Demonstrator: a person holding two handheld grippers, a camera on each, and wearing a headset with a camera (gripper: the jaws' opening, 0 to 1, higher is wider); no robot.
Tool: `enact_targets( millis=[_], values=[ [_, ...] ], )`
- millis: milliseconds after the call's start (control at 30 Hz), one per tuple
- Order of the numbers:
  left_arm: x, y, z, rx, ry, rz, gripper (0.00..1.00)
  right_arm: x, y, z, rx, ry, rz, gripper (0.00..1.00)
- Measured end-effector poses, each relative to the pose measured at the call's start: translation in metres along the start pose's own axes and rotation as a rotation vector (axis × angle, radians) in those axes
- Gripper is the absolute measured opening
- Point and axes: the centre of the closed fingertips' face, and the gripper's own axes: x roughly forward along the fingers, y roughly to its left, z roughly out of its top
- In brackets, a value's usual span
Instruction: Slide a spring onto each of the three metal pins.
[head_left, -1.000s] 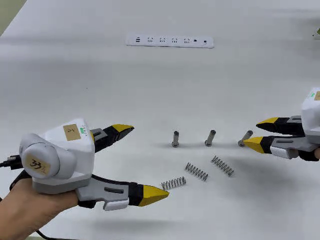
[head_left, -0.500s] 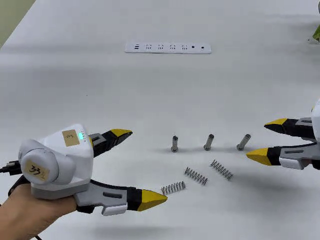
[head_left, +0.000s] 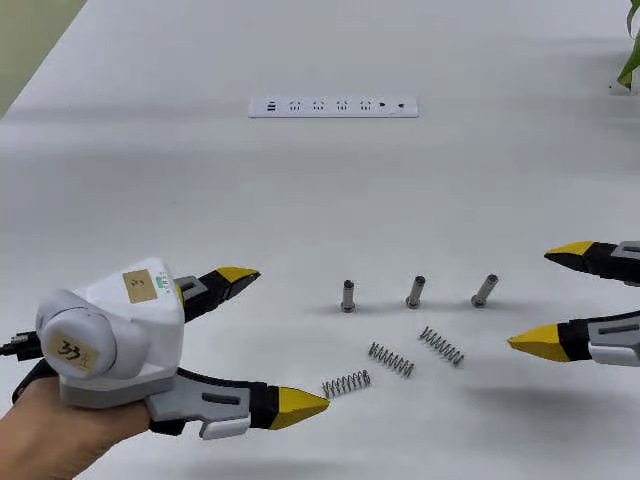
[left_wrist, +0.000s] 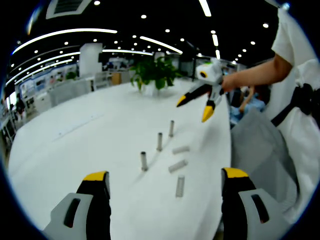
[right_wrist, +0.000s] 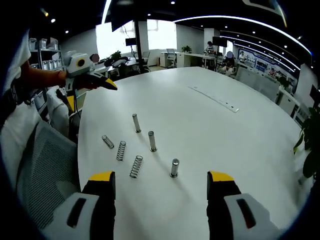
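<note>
Both hand-held tools are empty. The left gripper (head_left: 290, 338) has its yellow-tipped jaws spread wide with nothing between them. The right gripper (head_left: 529, 299), at the right edge of the head view, is likewise spread and holds nothing. On the white table (head_left: 150, 180) three metal pins stand in a left-to-right row: left pin (head_left: 348, 295), middle pin (head_left: 415, 291), right pin (head_left: 484, 290). Each is a short, smooth grey cylinder with a slightly wider head at the top. In the right gripper view they read as upright, and none carries a spring. Three springs lie flat on the near side of that row, apart from one another and from the pins: left spring (head_left: 346, 383), middle spring (head_left: 390, 359), right spring (head_left: 441, 345). They are open wire coils, likely to roll or flex under a pinch. The deciding relation: the left spring lies just right of the left gripper's near jaw tip. Its long axis runs roughly left to right, rising slightly toward the far side, so it sits nearly in line with the jaws rather than across them. The left gripper is the nearer tool to it; the right gripper is nearer the right spring and right pin. In my judgement the first pick has not begun. A white power strip (head_left: 333, 107) lies well beyond, at the far side.
</note>
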Motion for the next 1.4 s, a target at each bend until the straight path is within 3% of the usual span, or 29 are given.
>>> enact_targets(
  millis=[467, 667, 900, 1300, 1400],
  values=[
    [0.005, 0.000, -0.007, 0.050, 0.063, 0.006, 0.90, -0.014, 0.013, -0.008, -0.031, -0.035, 0.053, 0.90],
    [0.007, 0.000, -0.013, 0.066, 0.115, 0.007, 0.84, -0.017, 0.016, -0.010, -0.042, -0.051, 0.058, 0.91],
    [0.015, -0.007, -0.033, 0.081, 0.232, -0.008, 0.67, -0.020, 0.019, -0.014, -0.039, -0.060, 0.070, 0.92],
    [0.041, -0.021, -0.055, 0.125, 0.341, -0.048, 0.46, -0.025, 0.019, -0.021, -0.031, -0.070, 0.057, 0.91],
    [0.047, -0.025, -0.061, 0.163, 0.378, -0.065, 0.39, -0.027, 0.018, -0.024, -0.026, -0.072, 0.053, 0.91]
  ],
)
